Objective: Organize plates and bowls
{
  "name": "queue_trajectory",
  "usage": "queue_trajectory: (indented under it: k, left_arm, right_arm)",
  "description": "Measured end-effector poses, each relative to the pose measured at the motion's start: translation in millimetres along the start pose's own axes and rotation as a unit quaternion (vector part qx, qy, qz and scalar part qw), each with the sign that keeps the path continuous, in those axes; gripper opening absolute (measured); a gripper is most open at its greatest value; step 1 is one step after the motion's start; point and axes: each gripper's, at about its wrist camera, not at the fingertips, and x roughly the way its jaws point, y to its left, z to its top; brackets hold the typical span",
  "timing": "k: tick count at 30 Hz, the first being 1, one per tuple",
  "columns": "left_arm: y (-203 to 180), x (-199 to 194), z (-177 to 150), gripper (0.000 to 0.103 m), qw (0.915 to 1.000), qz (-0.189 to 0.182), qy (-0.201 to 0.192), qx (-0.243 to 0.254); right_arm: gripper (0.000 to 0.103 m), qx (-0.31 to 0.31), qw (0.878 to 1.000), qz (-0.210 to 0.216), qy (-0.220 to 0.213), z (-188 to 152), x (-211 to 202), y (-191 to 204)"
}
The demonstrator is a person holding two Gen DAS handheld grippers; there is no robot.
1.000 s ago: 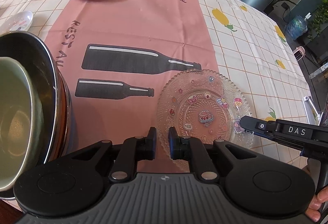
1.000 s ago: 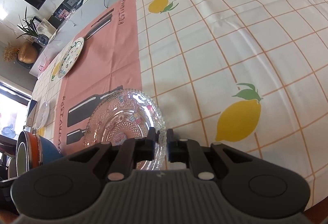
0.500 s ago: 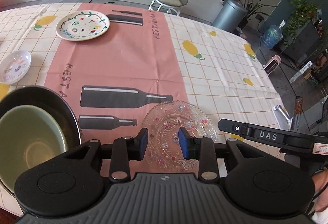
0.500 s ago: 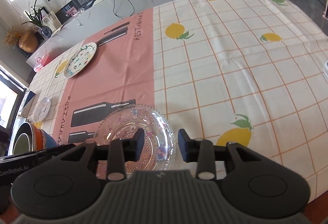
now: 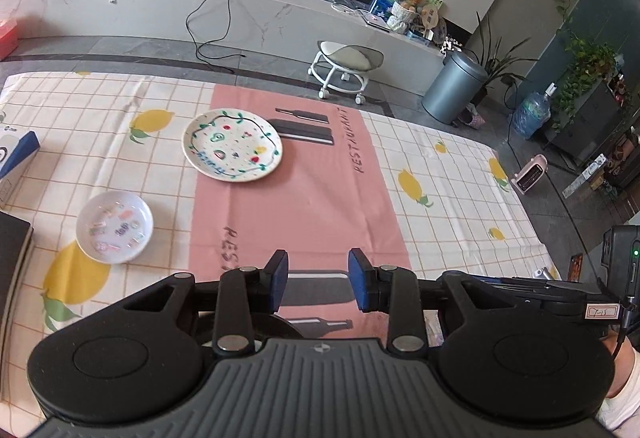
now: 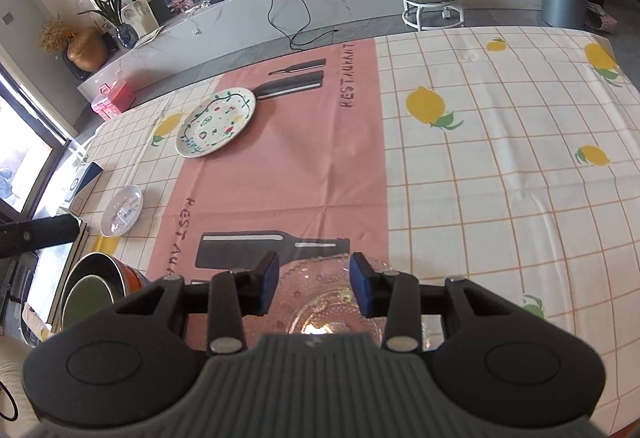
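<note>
A white painted plate lies at the far side of the pink cloth; it also shows in the right wrist view. A small white dish lies left of it, also seen in the right wrist view. A clear glass plate lies on the table under my right gripper, which is open and empty above it. Stacked bowls stand at the near left, a green one innermost. My left gripper is open and empty, raised high above the near table.
A blue and white box and a dark flat object sit at the table's left edge. The other gripper's body is at the right of the left wrist view. A stool and bin stand beyond the table.
Both grippers have opened wide and risen back from the glass plate, which stays on the table. The views now take in the whole table and room.
</note>
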Motion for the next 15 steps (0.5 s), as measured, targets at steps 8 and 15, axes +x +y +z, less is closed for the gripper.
queue_trajectory:
  k: [8, 15]
  left_arm:
    - [58, 20, 43, 0.037, 0.9997, -0.011, 0.009, -0.021]
    - [102, 57, 63, 0.037, 0.9989, -0.028, -0.003, -0.038]
  right_arm:
    - [0.039, -0.014, 0.999, 0.032, -0.011, 35, 42, 34]
    - [0.039, -0.024, 0.998, 0.051, 0.001, 64, 95, 49]
